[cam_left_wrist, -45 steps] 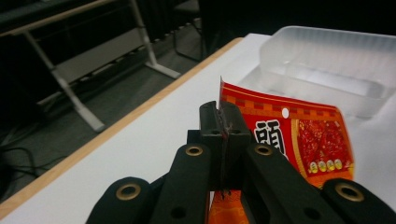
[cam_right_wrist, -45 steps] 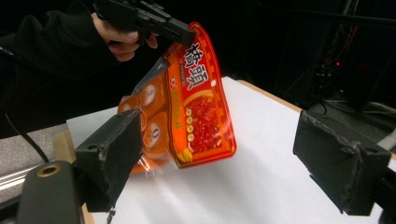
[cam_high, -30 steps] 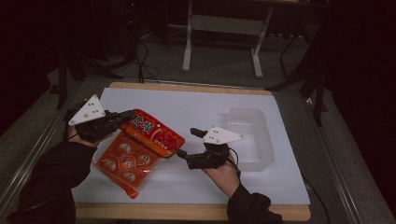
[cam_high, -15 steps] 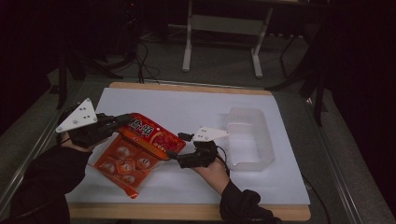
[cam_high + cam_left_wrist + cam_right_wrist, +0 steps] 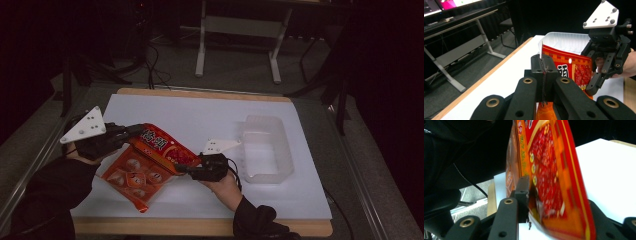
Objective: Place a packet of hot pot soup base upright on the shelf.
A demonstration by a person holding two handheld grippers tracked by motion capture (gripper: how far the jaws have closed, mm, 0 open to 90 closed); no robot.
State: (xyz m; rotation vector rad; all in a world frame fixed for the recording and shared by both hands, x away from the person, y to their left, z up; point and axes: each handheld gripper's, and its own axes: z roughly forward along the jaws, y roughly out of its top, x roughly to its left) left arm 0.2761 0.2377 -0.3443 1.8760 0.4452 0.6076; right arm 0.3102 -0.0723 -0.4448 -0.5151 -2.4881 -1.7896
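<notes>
Here, nearest the person, the right gripper (image 5: pixel 184 169) is reaching in from the near right and its jaws have just been closing on the right edge of the snack bag (image 5: pixel 150 162); in the right gripper view the bag (image 5: pixel 546 175) is standing between them, one jaw against its face, though whether both pads are pressing cannot be told. To the left, the left gripper (image 5: pixel 131 132) is clamping the bag's far top corner, jaws tight on the seam (image 5: pixel 544 75), likely anchoring it while the other end is taken, so the bag is hanging tilted above the white mat (image 5: pixel 200 120). Farther right, a clear tray (image 5: pixel 265 147) is sitting empty, probably waiting for the contents.
</notes>
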